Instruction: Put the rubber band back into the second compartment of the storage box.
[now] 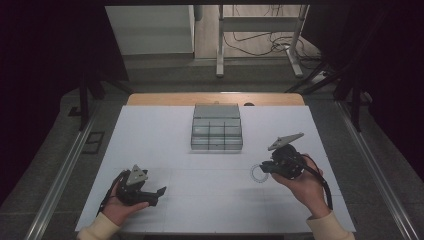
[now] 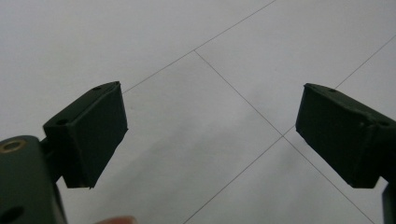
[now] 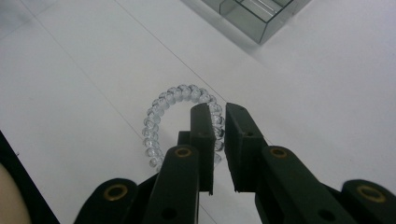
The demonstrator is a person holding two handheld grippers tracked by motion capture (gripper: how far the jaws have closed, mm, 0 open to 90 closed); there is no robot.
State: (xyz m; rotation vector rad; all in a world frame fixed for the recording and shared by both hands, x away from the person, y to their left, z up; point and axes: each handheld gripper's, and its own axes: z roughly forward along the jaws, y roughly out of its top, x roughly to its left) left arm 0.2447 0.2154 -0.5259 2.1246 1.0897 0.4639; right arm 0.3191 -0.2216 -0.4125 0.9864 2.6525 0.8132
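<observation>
The jaws of the right gripper (image 3: 219, 122) stand close together, a thin gap between them, and they pinch the near-right part of a clear spiral hair tie (image 3: 161, 109) that lies on the white table (image 3: 70, 93). One strand of the coil passes between the jaws; whether both jaws press on it is hard to tell, as the left jaw covers that part of the ring. The rest of the ring curves out to the left of the jaws and ahead of them, flat on the table. Beyond the jaws, up and to the right, a corner of a grey compartment box (image 3: 254, 16) is cut off by the frame edge.

The left gripper (image 2: 210, 128) has its jaws spread wide with nothing between them, only bare table with thin lines below.

In the high view the hair tie (image 1: 257, 173) is a faint ring just at the tips of the right gripper (image 1: 264, 168), small and hard to make out.
</observation>
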